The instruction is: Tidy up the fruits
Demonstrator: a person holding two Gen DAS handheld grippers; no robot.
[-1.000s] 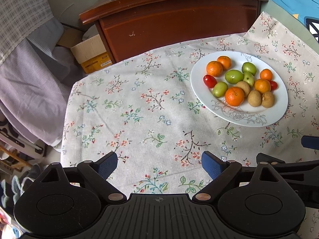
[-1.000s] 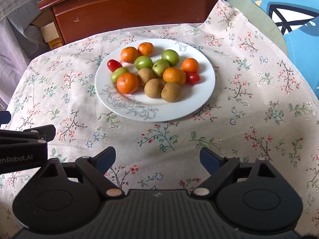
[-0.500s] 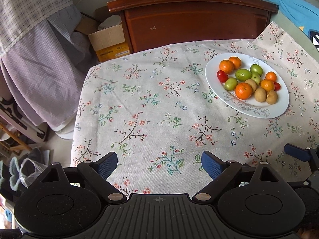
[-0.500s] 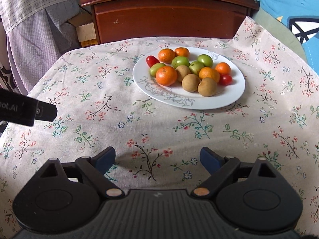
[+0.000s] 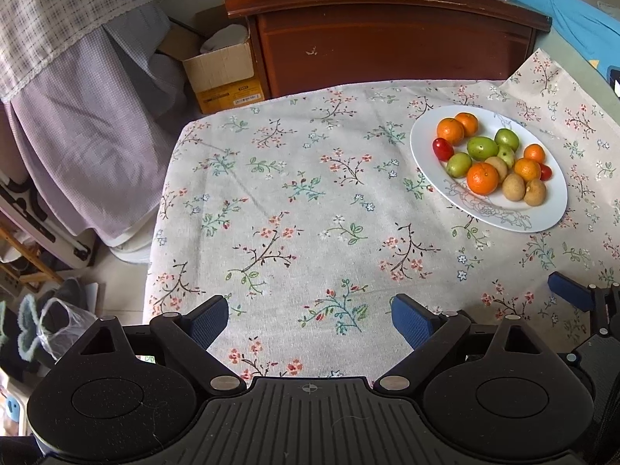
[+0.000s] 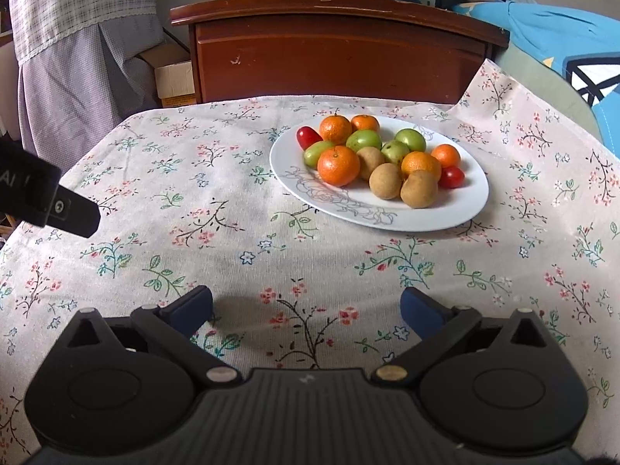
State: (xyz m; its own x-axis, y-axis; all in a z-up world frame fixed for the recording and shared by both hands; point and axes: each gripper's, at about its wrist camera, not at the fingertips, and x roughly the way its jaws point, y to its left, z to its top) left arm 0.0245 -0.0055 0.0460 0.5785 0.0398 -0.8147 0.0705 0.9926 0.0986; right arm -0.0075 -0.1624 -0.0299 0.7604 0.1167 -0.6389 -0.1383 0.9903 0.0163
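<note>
- Left hand-held gripper, black with blue-padded fingers: jaws stand wide apart, nothing between them. Over the last second it has drawn back and risen; the table edge and floor at its left have come into view, and the plate now sits far to its upper right.
- Right hand-held gripper, same make: jaws wide apart, empty, low over the cloth. It too has pulled back; the plate, close beneath it a second ago, now lies well ahead.
- Reading of the change: both tools retreating empty, every fruit on the plate and none on the cloth. This fits a sort just finished, or a pause ahead of one; the pictures do not settle which.
- Beige floral tablecloth: bare apart from the plate.
- White oval ceramic plate with grey flower print: right half of the table, far side.
- Fruit on it, left to right in the right wrist view: red cherry tomato; round orange mandarins, five in all; glossy green jujube-like fruits, four; brown matt longan-like fruits, three; second red tomato. Kinds sit clustered but mixed, touching.
</note>
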